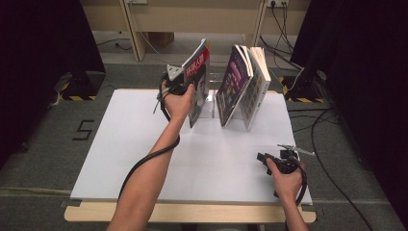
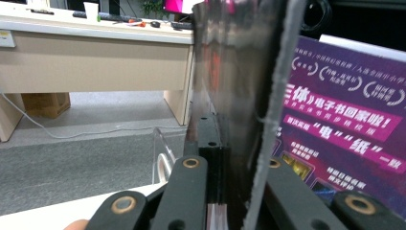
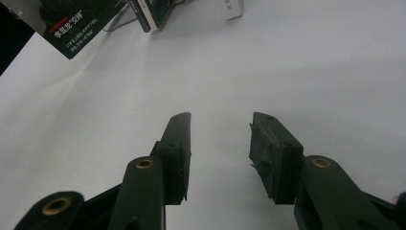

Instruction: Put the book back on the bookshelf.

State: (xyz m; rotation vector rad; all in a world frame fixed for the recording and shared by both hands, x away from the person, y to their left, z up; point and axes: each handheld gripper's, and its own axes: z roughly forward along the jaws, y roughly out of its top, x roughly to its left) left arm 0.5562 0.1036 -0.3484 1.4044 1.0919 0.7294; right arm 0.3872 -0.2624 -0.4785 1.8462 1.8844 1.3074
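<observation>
The left gripper [image 1: 185, 84] has its fingers clamped on a magazine [image 1: 199, 82] with a red-and-dark cover, holding it upright and slightly tilted above the far part of the white bench [image 1: 144, 159]. In the left gripper view the magazine's edge [image 2: 249, 120] runs up between the two black fingers [image 2: 189, 191], pinched tight. Just to its right a clear stand [image 1: 211, 108] holds two more books (a purple-covered one [image 1: 233, 84] and a pale one [image 1: 255, 89]), both leaning to the right; the purple cover [image 2: 344, 120] is close beside the gripped magazine. The right gripper [image 1: 274, 161] rests near the bench's right front, well apart from the books, its fingers [image 3: 177, 143] spread wide with nothing between them.
</observation>
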